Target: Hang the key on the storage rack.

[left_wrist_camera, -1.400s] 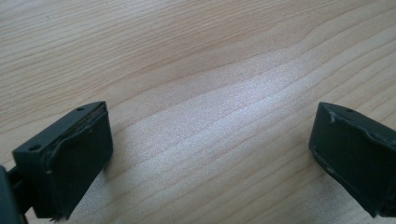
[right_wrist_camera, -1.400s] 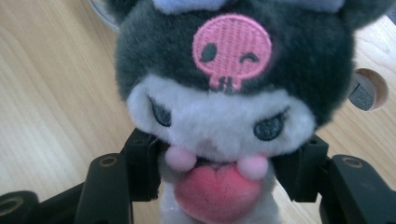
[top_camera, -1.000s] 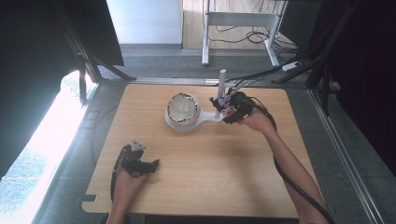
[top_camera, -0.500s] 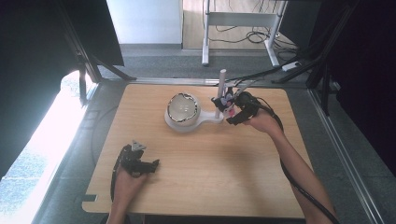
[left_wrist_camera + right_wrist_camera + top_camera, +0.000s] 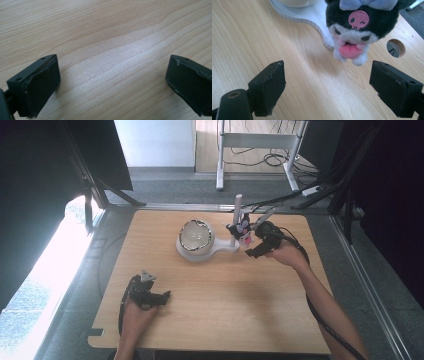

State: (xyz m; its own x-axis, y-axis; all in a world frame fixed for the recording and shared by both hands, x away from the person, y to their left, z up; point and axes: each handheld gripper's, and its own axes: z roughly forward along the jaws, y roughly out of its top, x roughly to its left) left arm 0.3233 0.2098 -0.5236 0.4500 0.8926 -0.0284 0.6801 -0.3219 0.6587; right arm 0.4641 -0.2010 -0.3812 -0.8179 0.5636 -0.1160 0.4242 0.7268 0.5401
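Right gripper view, plush toy [image 5: 355, 27] facing open right claw [image 5: 337, 87]

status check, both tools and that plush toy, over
Right tool open, just short of black-and-white plush toy. Left tool open, empty, over wooden table. Nothing between.

My left gripper [image 5: 161, 296] is black, with a small grey three-cornered plate [image 5: 146, 275] on top and a dark cable [image 5: 121, 312] looping from its rear. My right gripper [image 5: 250, 252] is black too, trailing a black cable [image 5: 320, 312] along my bare forearm. Both have blocky black jaws with small screw holes and frayed pad edges
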